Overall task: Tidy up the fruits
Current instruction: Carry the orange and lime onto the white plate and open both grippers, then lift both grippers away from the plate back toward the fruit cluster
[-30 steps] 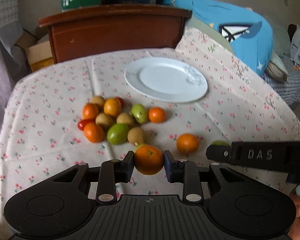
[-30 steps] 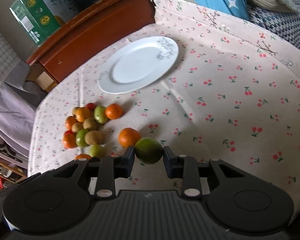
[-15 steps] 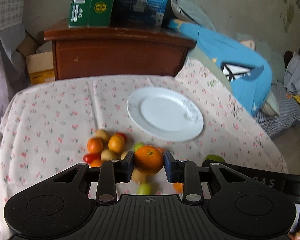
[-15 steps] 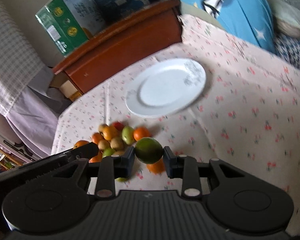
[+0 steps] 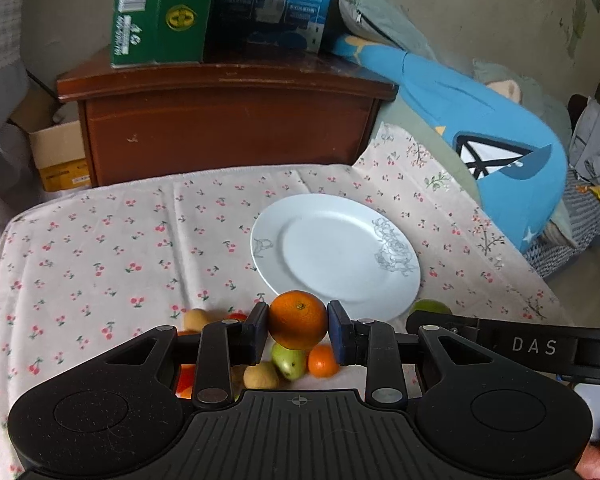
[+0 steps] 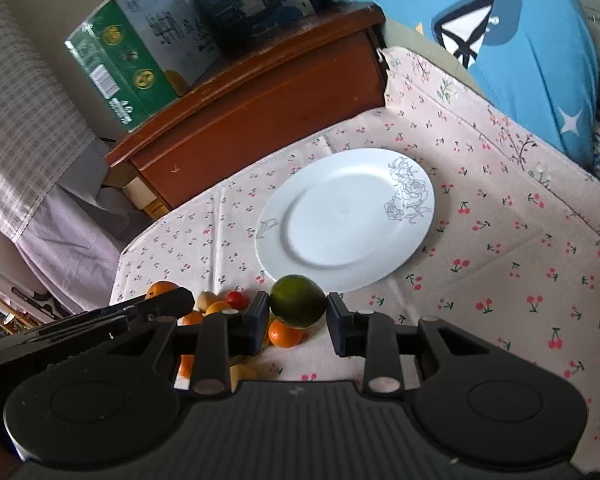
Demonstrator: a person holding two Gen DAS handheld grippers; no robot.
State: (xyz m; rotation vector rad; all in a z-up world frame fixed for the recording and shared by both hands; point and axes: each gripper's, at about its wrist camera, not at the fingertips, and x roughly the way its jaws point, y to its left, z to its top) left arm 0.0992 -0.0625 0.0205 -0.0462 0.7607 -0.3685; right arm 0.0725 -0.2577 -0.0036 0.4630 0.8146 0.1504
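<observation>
The left gripper [image 5: 298,334] is clamped on an orange [image 5: 298,319] and the right gripper [image 6: 298,318] on a green citrus fruit [image 6: 297,300], each held above the cloth just short of the empty white plate [image 5: 396,298], which lies toward 12 o'clock. Both fruits look firm, round and smooth-skinned, so they would probably roll or slip from an off-centre pinch. Pads across the widest girth, as here, seem the safest hold, and the plate, likely fragile, wants a low, gentle release.

wooden cabinet [image 5: 228,128], green box [image 5: 160,12], blue cushion [image 5: 500,152]
</observation>
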